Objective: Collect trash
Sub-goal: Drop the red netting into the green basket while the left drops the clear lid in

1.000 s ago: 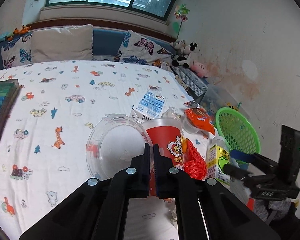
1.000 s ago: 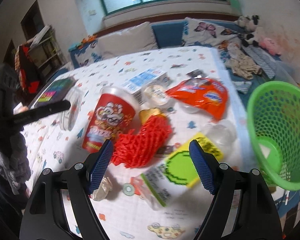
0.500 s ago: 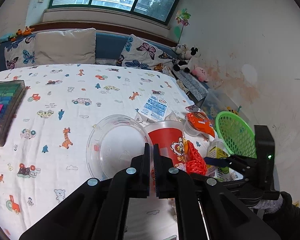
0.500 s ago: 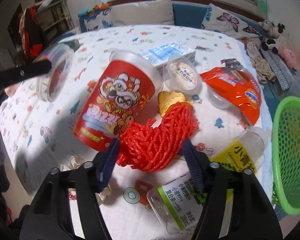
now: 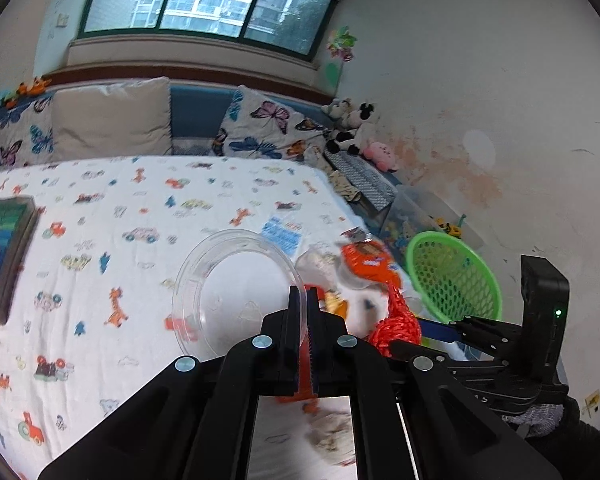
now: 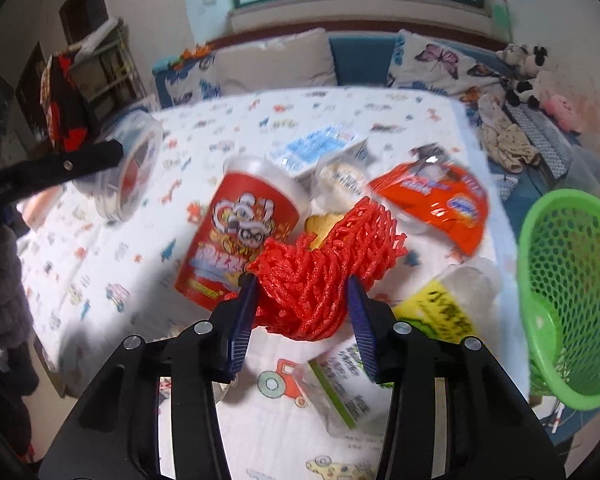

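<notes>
My left gripper (image 5: 303,300) is shut on the rim of a clear plastic lid (image 5: 228,292) and holds it above the bed. My right gripper (image 6: 302,292) is shut on a red mesh net (image 6: 320,276), lifted off the sheet; the net also shows in the left wrist view (image 5: 396,320). Under it lie a red pizza cup (image 6: 240,240), an orange snack bag (image 6: 436,204), a clear bottle with a yellow-green label (image 6: 432,320), a small lidded cup (image 6: 340,180) and a blue-white carton (image 6: 320,148). A green mesh basket (image 6: 564,280) stands at the right.
The bed sheet (image 5: 120,240) has a cartoon print. A dark box of coloured items (image 5: 0,248) lies at its left edge. Pillows (image 5: 112,120) and plush toys (image 5: 352,128) line the far side. A crumpled tissue (image 5: 332,432) lies near me.
My right gripper has closed in on the red net and raised it. My left gripper has lifted the clear lid higher, away from the red cup.
</notes>
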